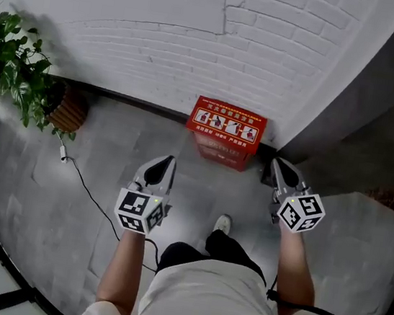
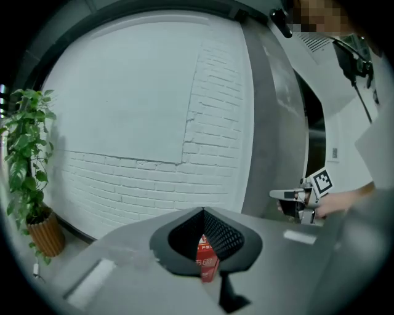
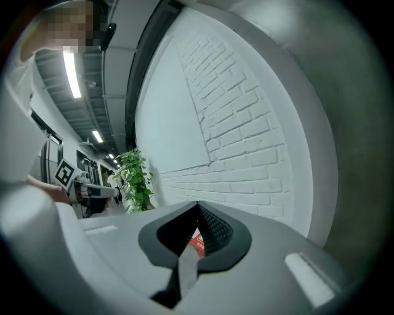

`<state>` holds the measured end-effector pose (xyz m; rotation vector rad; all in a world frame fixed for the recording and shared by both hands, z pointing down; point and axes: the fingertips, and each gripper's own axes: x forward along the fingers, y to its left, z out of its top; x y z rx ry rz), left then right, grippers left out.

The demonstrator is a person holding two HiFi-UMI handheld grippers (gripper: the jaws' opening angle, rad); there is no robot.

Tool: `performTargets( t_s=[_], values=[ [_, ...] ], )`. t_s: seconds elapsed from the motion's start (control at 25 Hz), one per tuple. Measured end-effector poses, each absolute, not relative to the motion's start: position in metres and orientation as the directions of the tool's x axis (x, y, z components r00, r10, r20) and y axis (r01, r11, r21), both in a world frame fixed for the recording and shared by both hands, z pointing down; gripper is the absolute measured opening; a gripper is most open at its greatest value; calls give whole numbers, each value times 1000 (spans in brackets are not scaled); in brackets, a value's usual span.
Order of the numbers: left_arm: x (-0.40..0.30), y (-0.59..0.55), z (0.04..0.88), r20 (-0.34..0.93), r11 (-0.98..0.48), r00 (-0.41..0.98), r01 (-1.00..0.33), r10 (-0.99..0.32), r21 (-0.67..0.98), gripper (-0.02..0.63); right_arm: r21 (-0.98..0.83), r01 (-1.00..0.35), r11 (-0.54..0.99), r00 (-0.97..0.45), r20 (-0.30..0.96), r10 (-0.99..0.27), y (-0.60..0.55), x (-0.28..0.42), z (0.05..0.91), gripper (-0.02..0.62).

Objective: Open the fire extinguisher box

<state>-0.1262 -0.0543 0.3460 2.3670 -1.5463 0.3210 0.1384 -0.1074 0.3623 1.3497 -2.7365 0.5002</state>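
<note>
Left gripper (image 1: 170, 162) and right gripper (image 1: 277, 164) hovered closed and empty, near the red fire extinguisher box (image 1: 225, 131).

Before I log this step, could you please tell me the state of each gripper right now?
Left gripper: closed, holding nothing.
Right gripper: closed, holding nothing.

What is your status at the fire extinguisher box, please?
Left gripper shut, empty; right gripper shut, empty. Red box closed, on floor by wall, untouched. Plant off left.
</note>
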Motion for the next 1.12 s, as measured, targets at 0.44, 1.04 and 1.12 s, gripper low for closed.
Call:
performTargets(
  t_s=[0.44,1.04,1.12],
  values=[
    [-101,-159,419,384,-462,479,-875,-789,142,6,-265,-858,440,-501,244,-830,-163,173,429,6],
    [-84,-243,606,418,-577,604,-791,-679,205,6,-290,-911,295,-379,303,-874,-204,156,610,6],
    [-81,-244,625,427,-589,610,-783,-667,200,6,-237,-908,346,-410,331,-850,-206,151,628,6]
  ],
)
